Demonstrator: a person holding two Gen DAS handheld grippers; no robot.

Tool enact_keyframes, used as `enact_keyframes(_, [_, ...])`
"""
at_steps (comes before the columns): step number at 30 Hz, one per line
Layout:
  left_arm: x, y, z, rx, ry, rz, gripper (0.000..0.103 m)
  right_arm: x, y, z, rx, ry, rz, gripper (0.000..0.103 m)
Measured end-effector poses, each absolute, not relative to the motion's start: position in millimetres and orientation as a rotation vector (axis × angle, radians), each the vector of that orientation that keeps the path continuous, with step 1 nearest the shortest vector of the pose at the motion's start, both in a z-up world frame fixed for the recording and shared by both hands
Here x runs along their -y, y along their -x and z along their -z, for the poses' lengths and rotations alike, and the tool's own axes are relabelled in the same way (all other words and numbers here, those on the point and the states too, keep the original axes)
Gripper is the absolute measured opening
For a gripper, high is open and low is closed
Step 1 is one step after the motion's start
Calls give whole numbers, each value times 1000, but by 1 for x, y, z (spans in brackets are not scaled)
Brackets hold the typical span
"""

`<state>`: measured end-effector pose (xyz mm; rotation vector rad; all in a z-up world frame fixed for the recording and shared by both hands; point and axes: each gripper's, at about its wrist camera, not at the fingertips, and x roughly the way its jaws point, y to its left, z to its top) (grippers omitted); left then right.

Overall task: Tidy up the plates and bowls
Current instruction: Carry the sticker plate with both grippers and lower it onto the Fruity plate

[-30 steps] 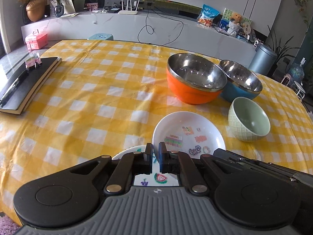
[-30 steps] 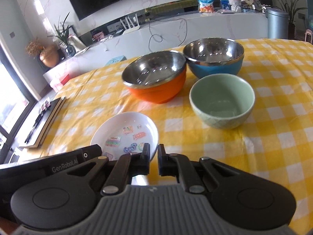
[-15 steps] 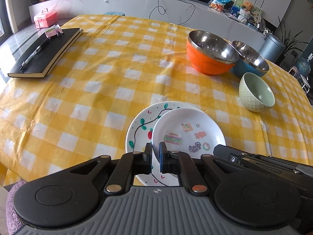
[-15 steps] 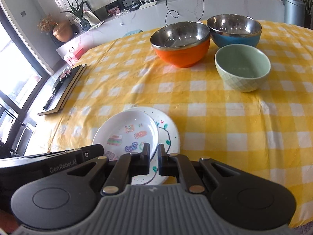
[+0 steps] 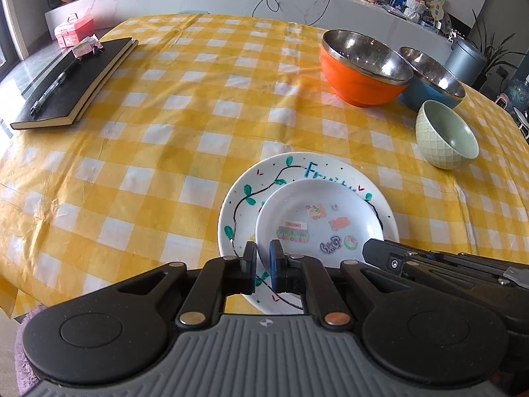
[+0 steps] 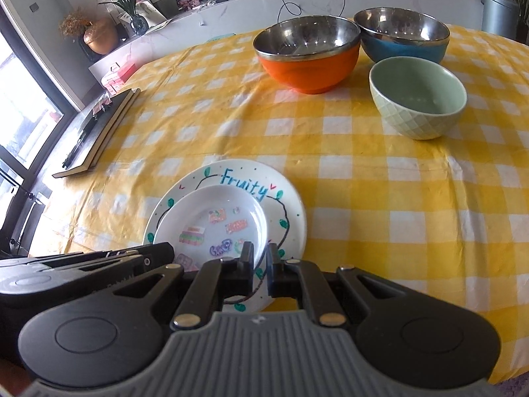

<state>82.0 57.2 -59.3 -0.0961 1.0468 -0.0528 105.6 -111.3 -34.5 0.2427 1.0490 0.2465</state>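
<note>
A small white sticker plate [image 5: 317, 221] [image 6: 215, 225] sits over a larger white "Fruity" plate [image 5: 254, 185] [image 6: 284, 205] on the yellow checked table. My left gripper [image 5: 262, 259] is shut on the small plate's near left rim. My right gripper [image 6: 260, 259] is shut on its near right rim. An orange steel bowl [image 5: 360, 69] [image 6: 307, 53], a blue steel bowl [image 5: 429, 79] [image 6: 403, 33] and a pale green bowl [image 5: 446, 135] [image 6: 416, 96] stand at the far right.
A black notebook [image 5: 72, 82] [image 6: 96, 132] with a pen lies at the table's far left edge. A pink box [image 5: 72, 29] stands beyond it. The table's near edge [image 5: 20, 297] is just below the plates.
Both grippers have pulled back toward the table's near edge with the small plate. The large "Fruity" plate has come into full view under it.
</note>
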Motion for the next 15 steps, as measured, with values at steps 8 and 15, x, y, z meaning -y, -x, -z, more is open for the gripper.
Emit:
enact_keyframes(8, [-57,-83,61,-1042,109,47,9,112,-107,37,-1046,-255,-252,7])
enact_keyframes(15, [-55,-81,58,-1038,117,63,23,111,-105,34,-1036,-245,-254,20])
